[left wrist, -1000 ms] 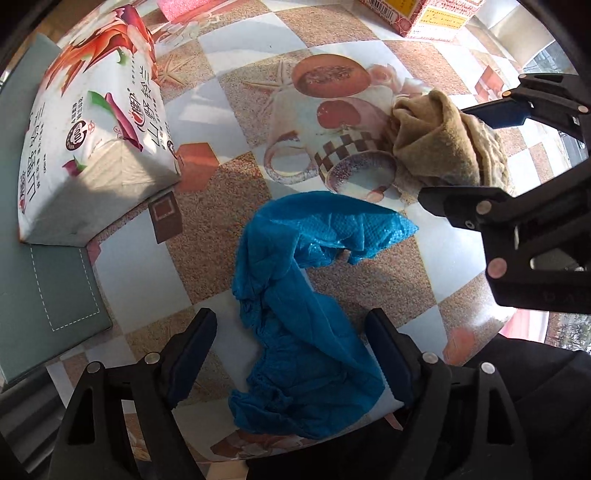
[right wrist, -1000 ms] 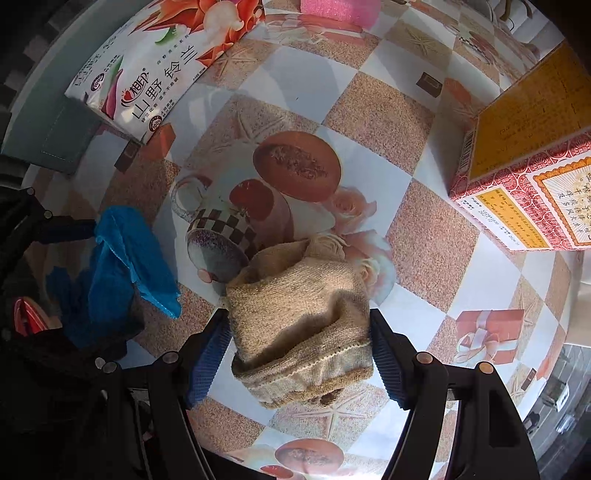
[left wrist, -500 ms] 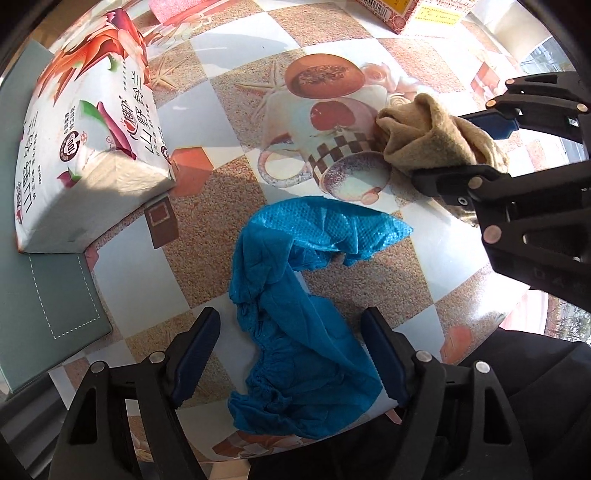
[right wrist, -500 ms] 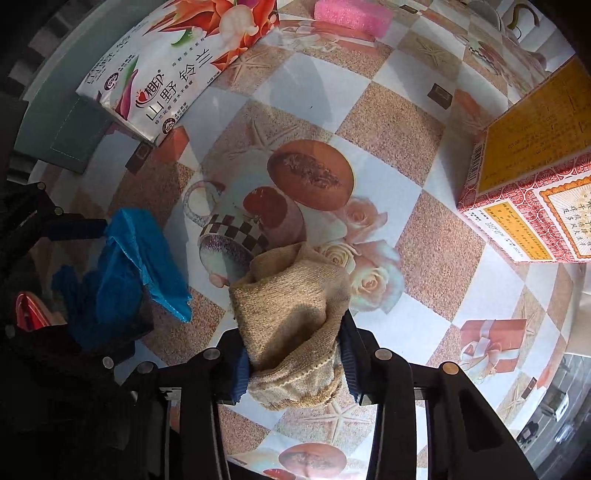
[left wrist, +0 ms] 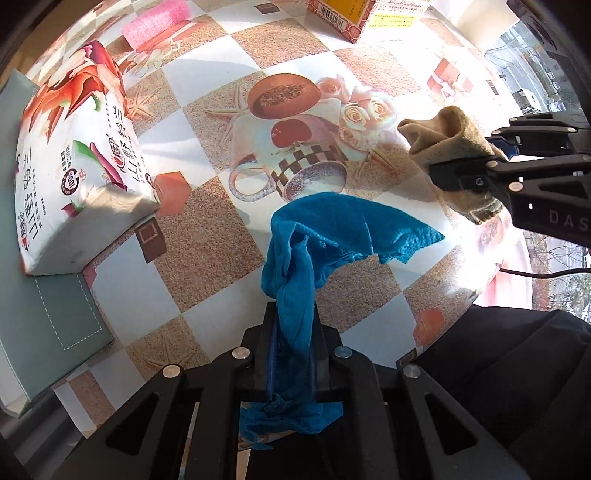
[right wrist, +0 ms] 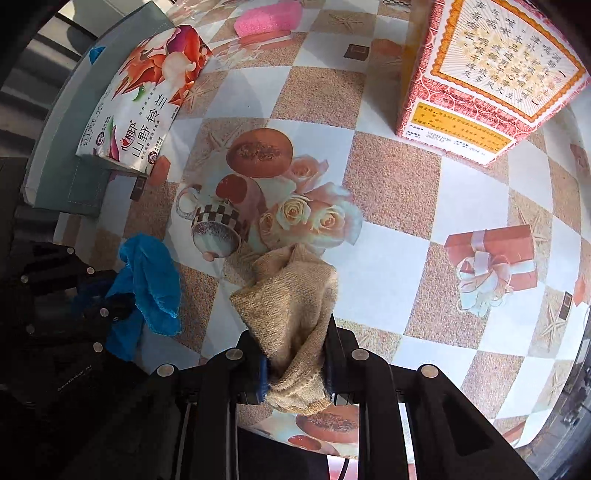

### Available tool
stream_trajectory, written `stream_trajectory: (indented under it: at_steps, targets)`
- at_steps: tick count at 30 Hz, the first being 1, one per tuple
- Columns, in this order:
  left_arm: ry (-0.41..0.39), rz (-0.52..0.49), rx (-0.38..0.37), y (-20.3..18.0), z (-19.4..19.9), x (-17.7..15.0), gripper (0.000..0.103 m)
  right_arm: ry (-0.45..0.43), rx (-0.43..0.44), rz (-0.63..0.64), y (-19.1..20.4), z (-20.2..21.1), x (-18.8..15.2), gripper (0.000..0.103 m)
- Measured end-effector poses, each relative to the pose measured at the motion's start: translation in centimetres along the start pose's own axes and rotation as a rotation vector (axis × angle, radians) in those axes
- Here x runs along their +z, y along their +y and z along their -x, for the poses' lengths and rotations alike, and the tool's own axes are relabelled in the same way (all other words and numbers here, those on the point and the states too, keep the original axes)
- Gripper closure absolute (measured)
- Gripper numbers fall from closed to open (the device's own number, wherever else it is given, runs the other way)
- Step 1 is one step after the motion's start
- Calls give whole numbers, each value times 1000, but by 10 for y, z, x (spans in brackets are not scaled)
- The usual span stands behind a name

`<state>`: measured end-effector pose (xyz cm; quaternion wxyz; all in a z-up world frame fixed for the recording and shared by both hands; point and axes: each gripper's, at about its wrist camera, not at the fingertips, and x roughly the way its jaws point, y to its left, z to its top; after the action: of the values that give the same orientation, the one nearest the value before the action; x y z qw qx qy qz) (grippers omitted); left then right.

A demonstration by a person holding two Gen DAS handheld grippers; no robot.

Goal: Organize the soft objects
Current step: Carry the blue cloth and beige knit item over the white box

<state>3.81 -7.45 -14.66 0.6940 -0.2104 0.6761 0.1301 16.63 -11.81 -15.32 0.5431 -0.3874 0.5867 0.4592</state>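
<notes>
Meanwhile, left tongs (left wrist: 291,354) pinch crinkled blue cloth (left wrist: 332,236); right tongs (right wrist: 295,363) are closing on a ribbed tan knit (right wrist: 291,306).

A table (left wrist: 207,251) covered in a checkered tan-and-white cloth printed with cups and roses. Bright sunlight falls across its right side.

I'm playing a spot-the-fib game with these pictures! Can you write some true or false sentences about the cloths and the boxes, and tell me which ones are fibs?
1. The left gripper pinches the blue cloth. True.
2. The right gripper holds a pink sponge. False: its jaws are closing on the tan knitted cloth; the pink sponge lies far off on the table.
3. The flowery tissue pack rests partly on a grey-green box. True.
4. The red and yellow box lies on the blue cloth. False: it stands apart, on the checked tablecloth.
</notes>
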Motion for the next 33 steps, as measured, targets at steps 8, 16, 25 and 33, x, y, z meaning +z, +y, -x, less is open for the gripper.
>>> stream_trajectory:
  at_steps: [8, 16, 25, 33]
  targets:
    - [-91, -106, 9, -30, 37, 45, 89, -85, 45, -302, -70, 38, -36, 80]
    - [-265, -160, 1, -49, 107, 96, 89, -281, -7, -505, -119, 121, -41, 80]
    - [-419, -31, 59, -26, 180, 167, 88, -482, -87, -531, -148, 213, 30, 80]
    - [-329, 174, 137, 47, 171, 151, 88, -493, -24, -336, -64, 220, 92, 79]
